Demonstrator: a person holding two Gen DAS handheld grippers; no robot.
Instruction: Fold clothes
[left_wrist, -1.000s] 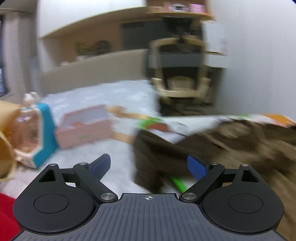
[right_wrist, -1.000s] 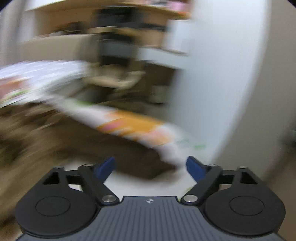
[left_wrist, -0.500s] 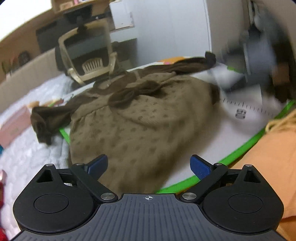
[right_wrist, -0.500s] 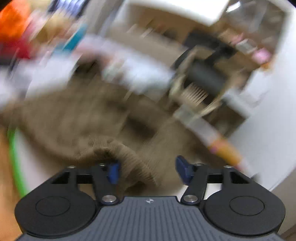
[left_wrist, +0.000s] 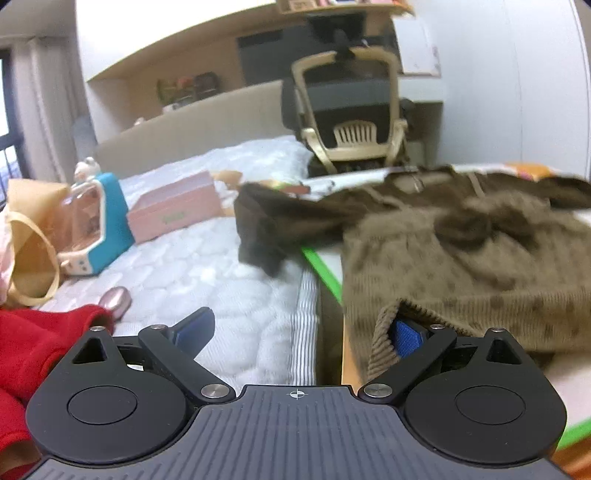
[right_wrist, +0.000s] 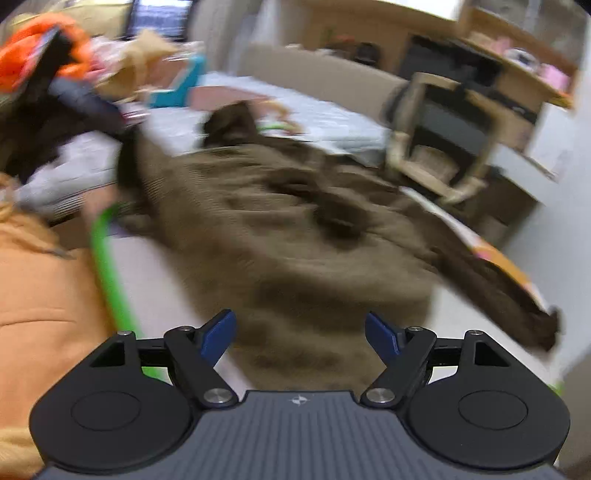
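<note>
A brown dotted knit sweater (left_wrist: 461, 258) lies spread on a white board with a green edge (left_wrist: 321, 269). One dark sleeve (left_wrist: 258, 225) hangs off toward the bed. My left gripper (left_wrist: 299, 332) is open at the sweater's near left corner, and the ribbed hem drapes over its right fingertip (left_wrist: 404, 338). In the blurred right wrist view the sweater (right_wrist: 295, 229) fills the middle. My right gripper (right_wrist: 301, 332) is open just over the near hem with nothing clamped between its fingers.
To the left is a white quilted mattress (left_wrist: 221, 280) carrying a pink box (left_wrist: 173, 214), a teal toy case (left_wrist: 99, 229), a paper bag (left_wrist: 29, 240) and a red garment (left_wrist: 33, 343). A chair (left_wrist: 351, 122) stands behind. An orange garment (right_wrist: 40, 280) lies at the left.
My left gripper swung back left and lower, to the sweater's near left corner, and the hem now covers its right finger. My right gripper opened a little wider over the hem.
</note>
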